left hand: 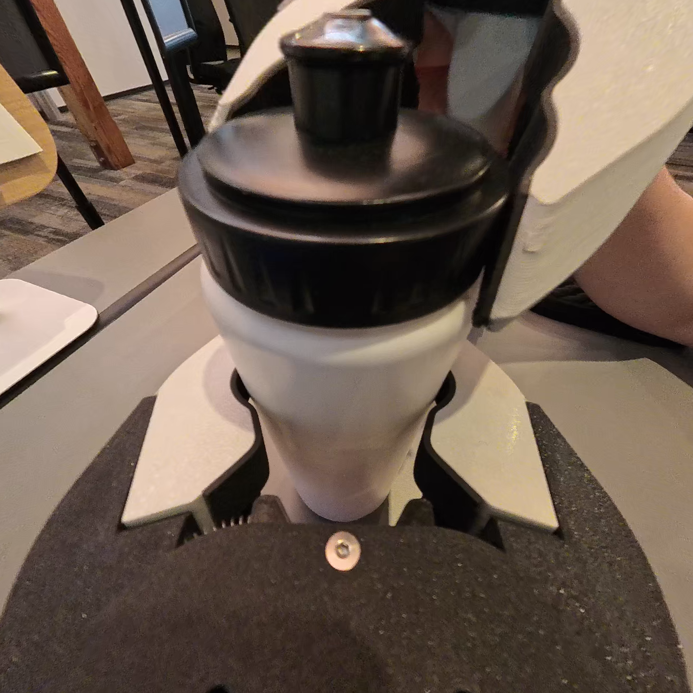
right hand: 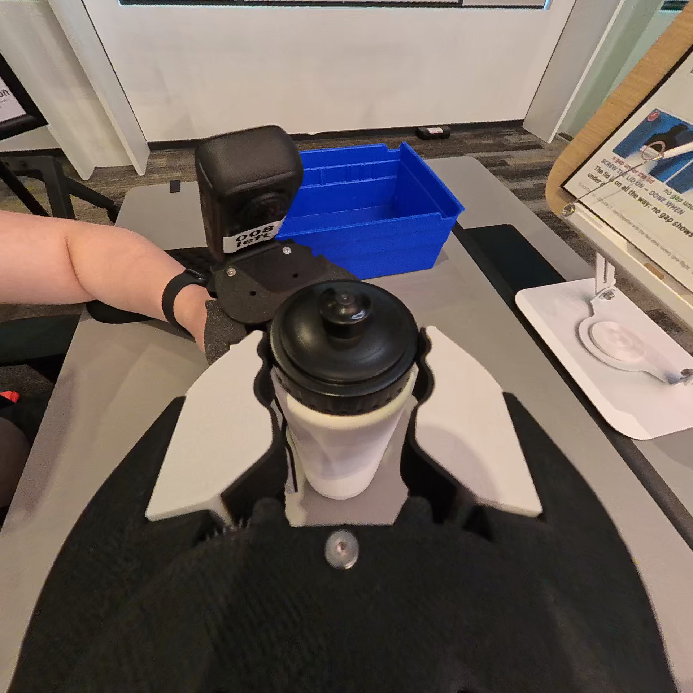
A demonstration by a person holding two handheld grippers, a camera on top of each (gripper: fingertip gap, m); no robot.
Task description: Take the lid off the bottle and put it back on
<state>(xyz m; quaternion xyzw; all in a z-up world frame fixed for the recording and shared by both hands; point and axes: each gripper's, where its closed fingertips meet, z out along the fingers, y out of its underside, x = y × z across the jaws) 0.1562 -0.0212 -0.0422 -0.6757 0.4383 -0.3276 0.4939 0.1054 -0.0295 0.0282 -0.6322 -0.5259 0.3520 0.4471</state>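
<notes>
On the grey tabletop a white plastic bottle stands upright, and its ribbed black screw lid with a pull spout sits on its neck. In the left wrist view the left hand-held gripper pinches the white body of the bottle between its white fingers, below the lid. The bottle's foot is hidden behind the gripper's black body, so whether it touches the tabletop cannot be told there.

In the right wrist view the right hand-held gripper comes from above and in front, and its white fingers sit against both sides of the lid's ribbed rim, clamped on it. From the left wrist view only parts of this gripper show, large and cut off by the upper right edge, one dark pad lying along the lid's right side. That picture is soft with blur around the lid.

Behind the bottle, in the right wrist view, the left gripper's black camera housing bears a white label, and a bare forearm with a black wristband reaches in from the left edge. A blue plastic bin stands farther back on the tabletop. At the right a white stand holds a printed sheet, cut off by the edge.
</notes>
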